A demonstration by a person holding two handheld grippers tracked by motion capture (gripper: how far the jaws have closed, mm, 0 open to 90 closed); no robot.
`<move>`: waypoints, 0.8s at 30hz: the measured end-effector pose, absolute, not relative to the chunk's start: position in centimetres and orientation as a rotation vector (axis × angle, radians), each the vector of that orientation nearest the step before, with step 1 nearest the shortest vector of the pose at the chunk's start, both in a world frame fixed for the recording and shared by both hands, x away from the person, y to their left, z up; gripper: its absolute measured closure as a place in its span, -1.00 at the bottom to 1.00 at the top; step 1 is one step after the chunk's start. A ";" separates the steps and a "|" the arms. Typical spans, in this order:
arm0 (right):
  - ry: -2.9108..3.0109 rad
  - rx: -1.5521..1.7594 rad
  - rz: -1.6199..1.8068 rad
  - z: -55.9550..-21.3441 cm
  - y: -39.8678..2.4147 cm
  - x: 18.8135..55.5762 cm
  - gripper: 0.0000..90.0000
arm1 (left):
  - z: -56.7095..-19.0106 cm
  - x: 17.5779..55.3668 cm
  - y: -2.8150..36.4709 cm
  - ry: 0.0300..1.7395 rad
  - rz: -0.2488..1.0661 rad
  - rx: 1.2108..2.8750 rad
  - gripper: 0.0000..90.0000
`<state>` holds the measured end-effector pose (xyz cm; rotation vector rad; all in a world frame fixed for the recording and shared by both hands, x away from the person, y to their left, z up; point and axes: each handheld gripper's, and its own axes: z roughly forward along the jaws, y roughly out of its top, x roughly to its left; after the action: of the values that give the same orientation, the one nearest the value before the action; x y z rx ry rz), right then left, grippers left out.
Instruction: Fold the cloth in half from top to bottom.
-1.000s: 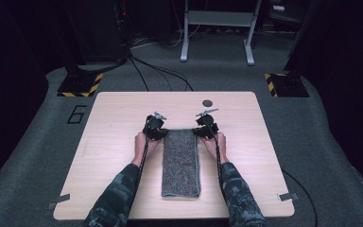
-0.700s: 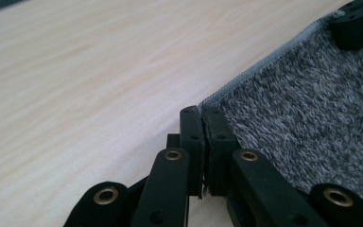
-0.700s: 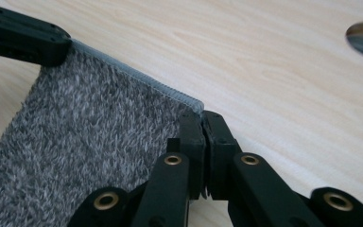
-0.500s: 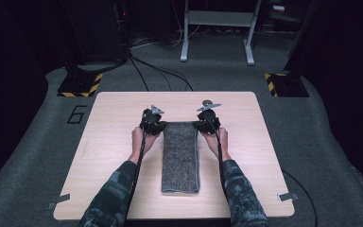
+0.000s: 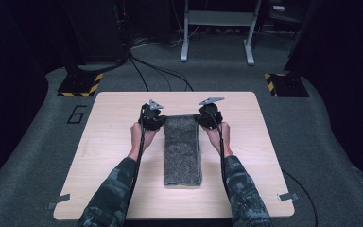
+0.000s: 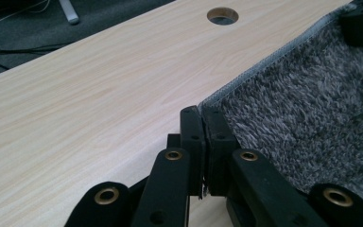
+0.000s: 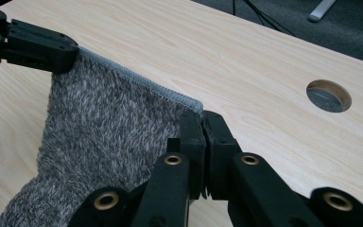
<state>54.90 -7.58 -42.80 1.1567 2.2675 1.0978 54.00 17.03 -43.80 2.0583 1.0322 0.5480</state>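
Observation:
A grey fluffy towel (image 5: 183,150) lies lengthwise in the middle of the light wooden table (image 5: 104,156), folded into a long strip. Its far end is lifted off the table. My left gripper (image 5: 157,119) is shut on the far left corner of the towel (image 6: 283,109), jaws pressed together on the hem. My right gripper (image 5: 203,118) is shut on the far right corner of the towel (image 7: 108,127). In the right gripper view the left gripper's (image 7: 38,45) black jaws hold the other corner, with the hemmed edge stretched between the two.
A round cable hole (image 7: 328,95) is set in the table beyond the towel's far end. Black cables (image 5: 160,75) run over the grey carpet behind the table, near a metal frame (image 5: 217,28) and two yellow-and-black striped blocks (image 5: 80,85).
Both grippers have risen with the towel's far corners, lifting that end off the table. The towel's near end has slid slightly away from the person.

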 end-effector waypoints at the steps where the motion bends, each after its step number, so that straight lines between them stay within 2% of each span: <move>1: 2.269 1.172 1.090 -42.7 -7.5 54.8 0.96 | -43.7 53.9 17.0 1.029 0.560 2.051 0.96; 17: 2.226 1.091 1.142 -40.2 -7.6 54.5 0.96 | -41.1 53.6 17.4 0.988 0.612 1.976 0.96; 24: 2.227 1.045 1.176 -39.9 -8.0 52.8 0.96 | -41.0 51.9 17.6 0.951 0.591 1.976 0.96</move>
<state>52.77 -7.99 -39.93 1.0448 2.2272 1.1762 51.91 17.56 -40.95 1.9758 0.9515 0.5911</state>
